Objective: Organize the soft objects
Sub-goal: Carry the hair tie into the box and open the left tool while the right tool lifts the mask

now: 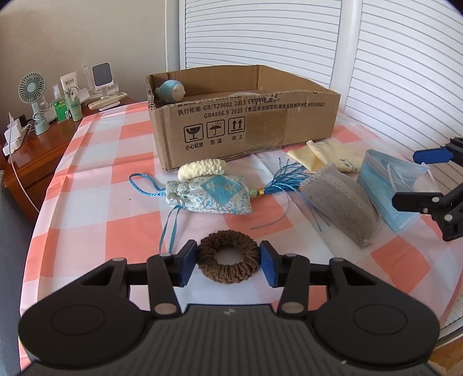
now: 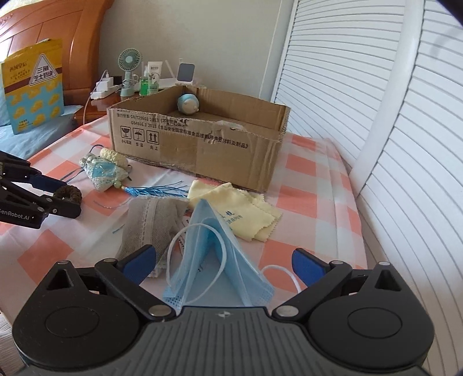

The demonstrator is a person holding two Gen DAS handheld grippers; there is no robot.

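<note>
Our left tool (image 1: 228, 258) is clamped on the scrunchie (image 1: 227, 256). The box (image 1: 243, 115) lies straight ahead, beyond the sachet (image 1: 208, 196). Our right tool (image 2: 222, 261) stands apart, astride the mask (image 2: 215, 260).

Daylight falls across a tabletop (image 1: 95, 162) under a pink-and-white checked cloth. White louvred shutters (image 2: 361, 86) stand behind and to the right, beside a plain pale wall (image 2: 188, 34). A wooden nightstand (image 1: 31, 156) and wooden headboard (image 2: 58, 26) sit at left.

cardboard box (image 1: 260, 127) "GB4806.9 2023", left gripper (image 2: 62, 199) "enRobot.AI"
</note>
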